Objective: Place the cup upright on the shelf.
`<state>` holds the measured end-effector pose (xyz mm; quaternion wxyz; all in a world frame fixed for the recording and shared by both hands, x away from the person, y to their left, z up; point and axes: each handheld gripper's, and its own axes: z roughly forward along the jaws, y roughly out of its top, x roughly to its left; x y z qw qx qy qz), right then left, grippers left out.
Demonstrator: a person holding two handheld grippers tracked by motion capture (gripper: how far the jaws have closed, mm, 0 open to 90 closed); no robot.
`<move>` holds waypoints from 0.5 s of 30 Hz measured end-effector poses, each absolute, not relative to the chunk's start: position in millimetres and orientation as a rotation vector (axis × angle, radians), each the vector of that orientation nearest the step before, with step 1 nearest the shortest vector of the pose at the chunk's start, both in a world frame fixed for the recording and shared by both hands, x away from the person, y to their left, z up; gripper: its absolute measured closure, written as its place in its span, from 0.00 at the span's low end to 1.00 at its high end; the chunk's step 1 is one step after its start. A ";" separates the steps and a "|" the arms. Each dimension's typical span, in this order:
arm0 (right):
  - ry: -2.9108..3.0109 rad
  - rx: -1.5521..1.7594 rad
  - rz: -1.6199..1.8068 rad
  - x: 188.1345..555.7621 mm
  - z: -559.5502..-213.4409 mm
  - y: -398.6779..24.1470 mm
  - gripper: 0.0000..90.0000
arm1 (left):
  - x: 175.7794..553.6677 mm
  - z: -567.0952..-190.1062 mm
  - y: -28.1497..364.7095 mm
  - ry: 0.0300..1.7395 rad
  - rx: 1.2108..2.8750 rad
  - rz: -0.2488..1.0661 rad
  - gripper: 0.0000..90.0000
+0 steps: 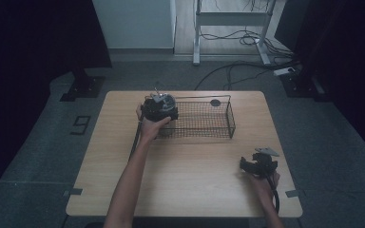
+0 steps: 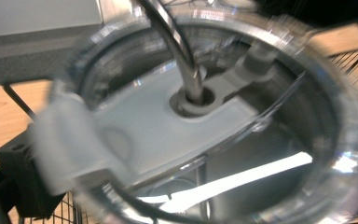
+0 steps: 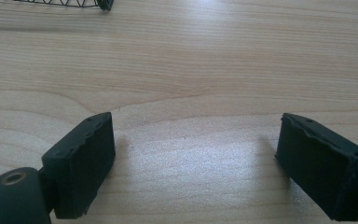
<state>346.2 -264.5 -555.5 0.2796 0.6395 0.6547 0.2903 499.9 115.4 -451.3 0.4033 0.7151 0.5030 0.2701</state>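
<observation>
My left gripper [image 1: 159,110] is at the left end of a black wire basket [image 1: 231,121] and is shut on a clear round container [image 1: 165,100]. In the left gripper view the container's grey inner piece [image 2: 168,122] is very close and blurred, and a thin metal rod [image 2: 182,53] rises from its middle hole. One black jaw shows at the lower left, beside the container's grey tab [image 2: 70,149]. My right gripper [image 1: 254,164] rests low over the bare table near the front right. It is open [image 3: 196,135], with nothing between its fingers [image 3: 81,161].
The light wooden table [image 1: 190,180] has bare room in its middle and front. A small dark round thing [image 1: 215,102] lies at the back of the basket. The basket's corner [image 3: 74,3] shows at the top of the right gripper view. Dark stands and cables lie on the floor beyond.
</observation>
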 end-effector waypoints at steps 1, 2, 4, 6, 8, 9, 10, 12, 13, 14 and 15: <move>1.755 1.715 0.778 346.2 -555.5 -264.5 0.13 | 498.8 -449.4 116.5 1.265 1.809 0.680 0.00; 1.755 1.715 0.778 346.2 -555.5 -264.5 0.13 | 497.7 -448.0 117.2 1.263 1.803 0.675 0.00; 1.755 1.715 0.778 346.2 -555.5 -264.5 0.13 | 494.6 -444.4 119.8 1.257 1.795 0.672 0.00; 1.755 1.715 0.778 346.2 -555.5 -264.5 0.13 | 491.4 -441.7 122.8 1.247 1.790 0.675 0.00; 1.756 1.714 0.778 346.2 -555.5 -264.5 0.13 | 486.8 -438.9 125.4 1.237 1.780 0.671 0.00; 1.755 1.714 0.778 346.2 -555.5 -264.5 0.13 | 482.7 -437.1 126.7 1.223 1.778 0.667 0.00; 1.755 1.714 0.778 346.2 -555.5 -264.5 0.13 | 482.7 -437.1 126.7 1.223 1.778 0.667 0.00; 1.756 1.714 0.778 346.2 -555.5 -264.5 0.13 | 477.4 -435.8 127.4 1.216 1.775 0.674 0.00; 1.755 1.714 0.778 346.2 -555.5 -264.5 0.13 | 475.6 -435.6 127.8 1.217 1.774 0.674 0.00; 1.757 1.712 0.777 346.2 -555.5 -264.6 0.13 | 473.8 -435.7 128.3 1.219 1.771 0.675 0.01; 1.756 1.712 0.778 346.1 -555.6 -264.5 0.13 | 470.7 -436.2 128.9 1.221 1.773 0.676 0.01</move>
